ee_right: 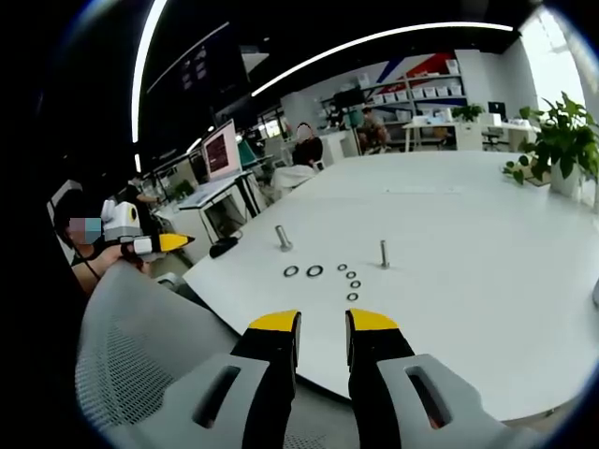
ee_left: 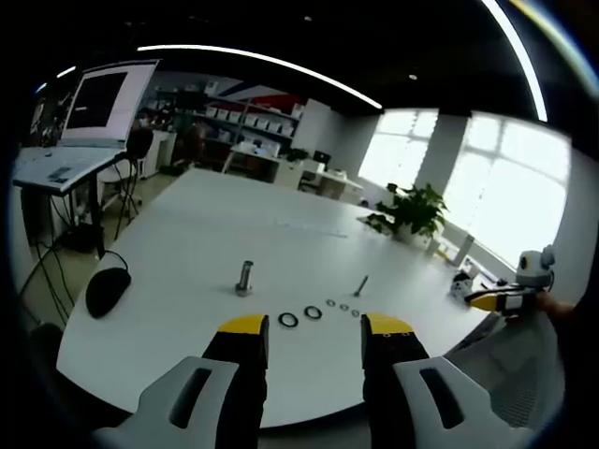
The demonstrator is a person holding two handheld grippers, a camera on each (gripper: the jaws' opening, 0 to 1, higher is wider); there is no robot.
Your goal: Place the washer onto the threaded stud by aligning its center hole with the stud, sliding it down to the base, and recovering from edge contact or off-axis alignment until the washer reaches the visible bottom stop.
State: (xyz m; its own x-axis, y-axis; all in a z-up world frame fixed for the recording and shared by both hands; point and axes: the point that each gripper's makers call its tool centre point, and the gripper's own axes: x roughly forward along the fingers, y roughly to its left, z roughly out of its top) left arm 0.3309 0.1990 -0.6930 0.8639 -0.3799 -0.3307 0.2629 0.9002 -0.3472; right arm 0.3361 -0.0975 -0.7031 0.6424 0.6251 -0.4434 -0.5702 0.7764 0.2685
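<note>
On the white table [ee_left: 187,224] a thick threaded stud [ee_left: 244,278] stands upright on its base, and a thin stud [ee_left: 360,285] stands to its right. Two larger dark washers [ee_left: 288,320] lie in a row with several small ones [ee_left: 343,307]. My left gripper [ee_left: 315,327] hangs open before the table's near edge, empty. My right gripper [ee_right: 323,323] is also open and empty, off the table's edge. From there I see the thick stud [ee_right: 283,238], thin stud [ee_right: 384,253] and washers [ee_right: 314,270]. Each gripper shows in the other's view: the right gripper [ee_left: 496,299], the left gripper [ee_right: 154,245].
A black mouse [ee_left: 108,290] lies at the table's left edge. A grey mesh chair back [ee_right: 140,346] stands below my right gripper. A potted plant [ee_left: 412,210] sits at the far side. A laptop [ee_left: 65,164] and screen stand on a side desk.
</note>
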